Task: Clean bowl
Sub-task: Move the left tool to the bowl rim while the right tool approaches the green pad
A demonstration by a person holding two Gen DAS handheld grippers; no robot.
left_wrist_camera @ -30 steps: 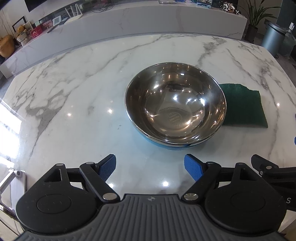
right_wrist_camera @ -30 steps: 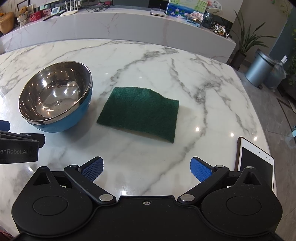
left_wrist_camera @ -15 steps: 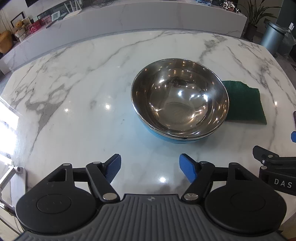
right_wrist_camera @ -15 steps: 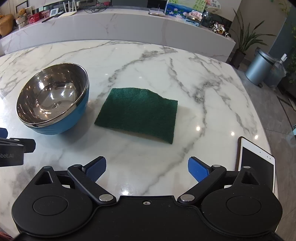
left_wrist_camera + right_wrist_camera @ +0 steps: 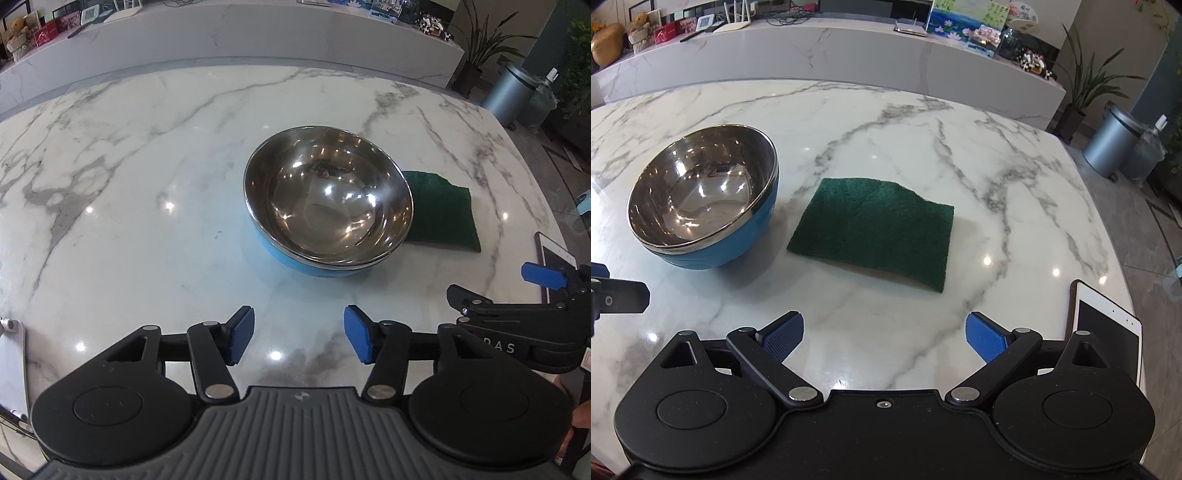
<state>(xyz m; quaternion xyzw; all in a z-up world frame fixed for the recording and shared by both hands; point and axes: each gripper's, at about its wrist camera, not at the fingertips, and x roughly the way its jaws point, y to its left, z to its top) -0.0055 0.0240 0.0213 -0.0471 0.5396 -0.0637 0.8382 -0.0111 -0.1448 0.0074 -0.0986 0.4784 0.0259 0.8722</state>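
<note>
Bowl (image 5: 328, 201) on marble table (image 5: 129, 192), steel inside, blue outside, upright, shiny with a small dark fleck low on the far inner wall.

Nearest in left wrist view: left gripper (image 5: 299, 334), blue pads closing toward each other, nothing between them, only bare marble below. Hovering short of the bowl, not touching it. At right edge, part of the right gripper (image 5: 543, 277), one blue pad showing.

Nearest in right wrist view: right gripper (image 5: 884, 334), pads spread wide, empty, held above bare marble. Just beyond, green pad (image 5: 875, 230), flat on the table, far edge wavy. Left of the green pad, the bowl (image 5: 705, 199), close beside it; touching or not, cannot tell. Well to the right, at table's edge, white tablet (image 5: 1108, 332), dark screen up. At far left edge, black tip of the left gripper (image 5: 617, 295).

Farther back: long marble counter (image 5: 831, 51) across the room, with small boxes, a painted picture and trinkets on top. Far right, potted plant (image 5: 1086, 85) and grey bin (image 5: 1112, 144) on the floor.
</note>
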